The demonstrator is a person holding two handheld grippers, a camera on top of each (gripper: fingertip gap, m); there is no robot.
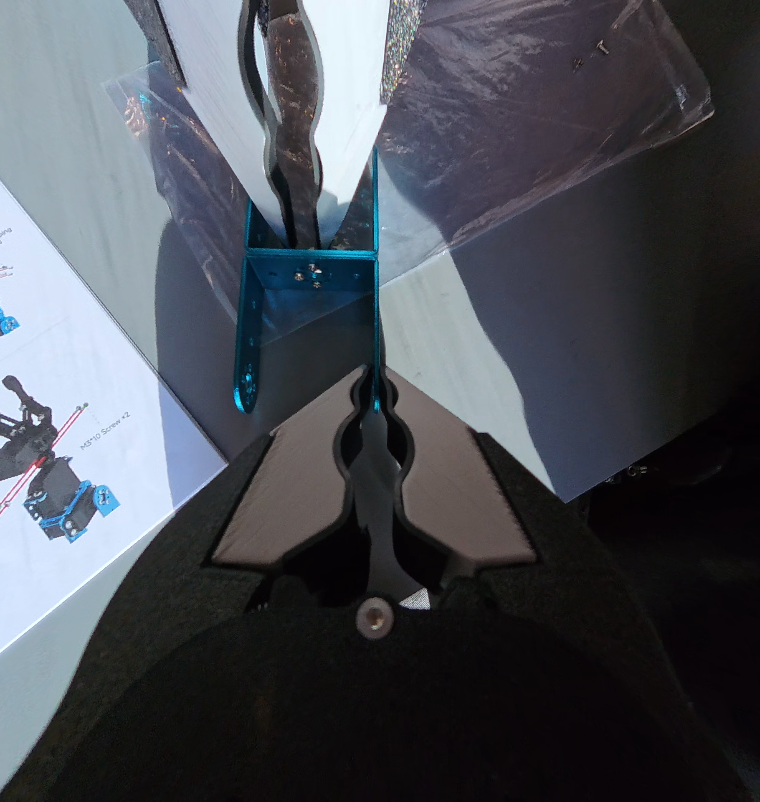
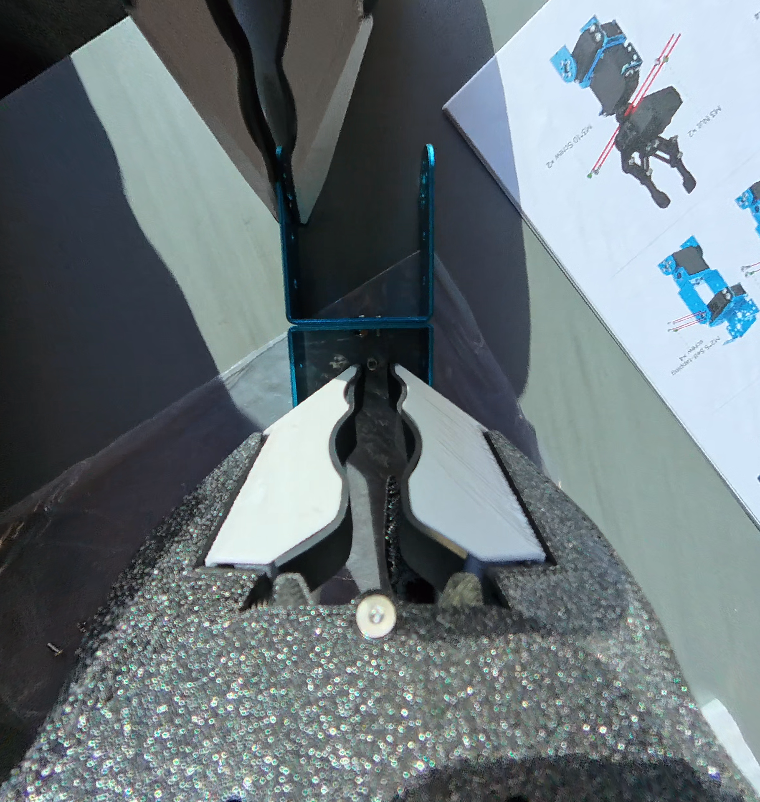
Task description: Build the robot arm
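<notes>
The fingers of the left gripper are squeezed tight on one thin side wall of a blue metal bracket. The fingers of the right gripper are almost shut, with their tips pushed against the other end of the same bracket – whether they really pinch it, I cannot tell. So the bracket hangs between the two grippers, above the pale table, and each one faces the other across it.

Two U-shaped pieces sit back to back with small screws in the middle wall (they look already joined). What else needs doing, the pictures do not show.

Under the bracket lies a clear plastic bag. Beside it is a paper sheet with drawings of blue and black parts – near, but not touching. A few loose screws lie on the bag. Nothing blocks the grippers.
</notes>
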